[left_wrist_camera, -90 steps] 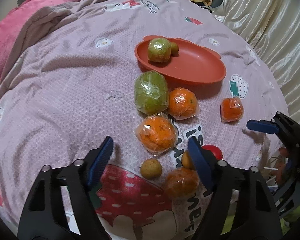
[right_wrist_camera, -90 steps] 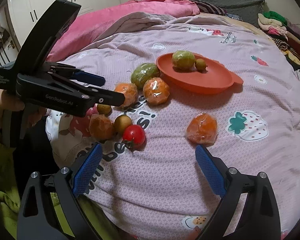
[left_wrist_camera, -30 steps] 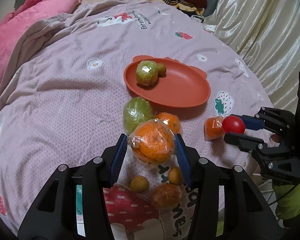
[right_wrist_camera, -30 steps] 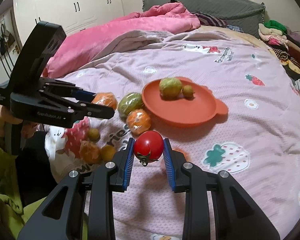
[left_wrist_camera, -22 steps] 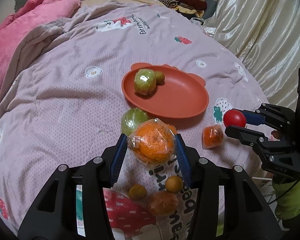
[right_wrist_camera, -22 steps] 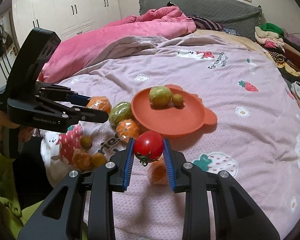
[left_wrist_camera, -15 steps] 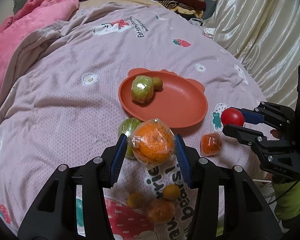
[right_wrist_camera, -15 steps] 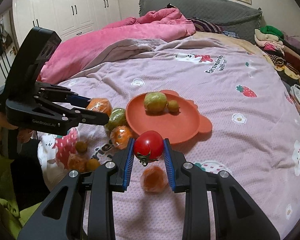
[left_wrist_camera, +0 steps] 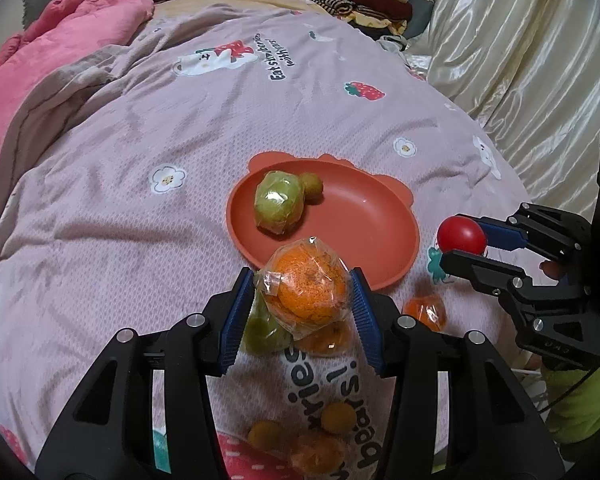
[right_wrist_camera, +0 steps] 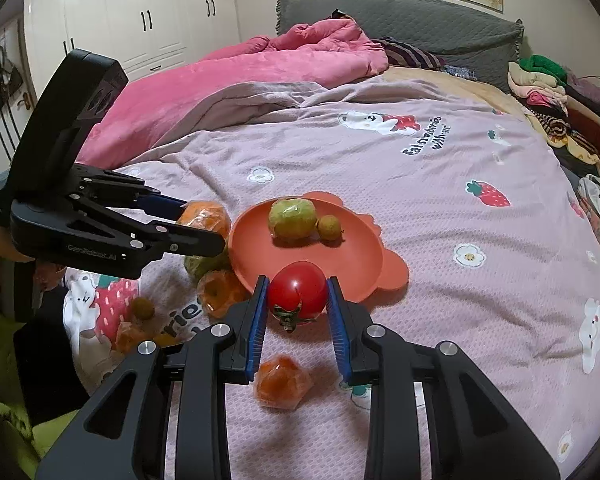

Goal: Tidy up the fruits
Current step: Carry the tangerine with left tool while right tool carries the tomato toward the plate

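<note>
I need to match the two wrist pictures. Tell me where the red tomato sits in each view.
Left wrist view: red tomato at far right, clamped in the right gripper.
Right wrist view: tomato at lower centre, between that gripper's blue pads.
Shared landmark: the orange plate, just beyond it.

Crinkly clear plastic wrapping the orange (left_wrist_camera: 306, 292), glossy smooth tomato (right_wrist_camera: 298, 290), matt orange plastic plate (left_wrist_camera: 380, 232), textured cloth bedspread (left_wrist_camera: 140, 208), shiny satin curtain (left_wrist_camera: 520, 60)

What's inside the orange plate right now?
On the orange plate sit a wrapped green fruit and a small brownish fruit beside it. The held wrapped orange covers the plate's near rim, so that bit is hidden.
</note>
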`<action>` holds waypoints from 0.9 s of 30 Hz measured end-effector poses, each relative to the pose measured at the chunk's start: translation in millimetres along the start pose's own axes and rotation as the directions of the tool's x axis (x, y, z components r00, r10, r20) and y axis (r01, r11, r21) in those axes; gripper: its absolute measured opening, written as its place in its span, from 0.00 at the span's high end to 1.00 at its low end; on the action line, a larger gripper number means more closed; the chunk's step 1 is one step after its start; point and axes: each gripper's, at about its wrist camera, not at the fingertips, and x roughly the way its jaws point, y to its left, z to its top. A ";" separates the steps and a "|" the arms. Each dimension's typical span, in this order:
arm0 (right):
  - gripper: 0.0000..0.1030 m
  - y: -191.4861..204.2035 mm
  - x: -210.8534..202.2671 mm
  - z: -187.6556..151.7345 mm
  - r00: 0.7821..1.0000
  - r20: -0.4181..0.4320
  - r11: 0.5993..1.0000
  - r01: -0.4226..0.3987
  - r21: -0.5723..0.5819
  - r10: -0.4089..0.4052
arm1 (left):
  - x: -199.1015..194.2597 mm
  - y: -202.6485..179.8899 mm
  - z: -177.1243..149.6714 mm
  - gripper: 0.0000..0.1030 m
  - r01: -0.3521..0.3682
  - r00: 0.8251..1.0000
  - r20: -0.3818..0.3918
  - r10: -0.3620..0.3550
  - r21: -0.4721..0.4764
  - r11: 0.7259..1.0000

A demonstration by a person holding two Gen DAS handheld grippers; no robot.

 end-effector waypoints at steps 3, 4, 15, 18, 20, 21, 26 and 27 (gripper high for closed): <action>0.73 -1.6 1.1 0.7 1.000 -0.002 1.000 0.001 0.000 -0.001 | 3.7 -1.5 4.4 0.61 0.003 1.000 -0.004 -0.003 0.005 1.000; 0.73 -2.1 1.1 0.8 1.000 -0.003 1.000 0.002 0.000 -0.002 | 5.1 -2.1 5.9 0.61 0.004 1.000 -0.006 -0.003 0.007 1.000; 0.73 -16.8 11.8 7.9 1.000 -0.016 1.000 0.007 0.011 -0.007 | 22.4 -10.5 16.9 0.61 0.006 0.999 -0.049 -0.003 0.056 0.998; 0.73 -21.7 16.3 8.6 1.000 -0.026 1.000 0.003 0.020 -0.002 | 28.9 -13.0 16.9 0.61 0.008 0.998 -0.070 -0.003 0.073 0.997; 0.73 -24.6 19.5 9.3 0.999 -0.033 1.000 0.002 0.024 -0.001 | 32.0 -13.2 17.4 0.61 0.010 0.997 -0.076 -0.004 0.077 0.997; 0.73 -25.7 20.5 9.4 0.999 -0.034 1.000 0.001 0.025 0.000 | 32.8 -13.1 17.8 0.61 0.012 0.997 -0.078 -0.006 0.077 0.997; 0.73 -29.9 27.8 12.2 0.999 -0.047 0.999 -0.005 0.033 0.007 | 38.1 -11.8 19.8 0.61 0.022 0.996 -0.091 -0.015 0.077 0.997; 0.73 -30.0 29.0 12.9 0.999 -0.049 0.999 -0.005 0.033 0.006 | 39.0 -11.2 20.0 0.61 0.020 0.996 -0.092 -0.013 0.075 0.997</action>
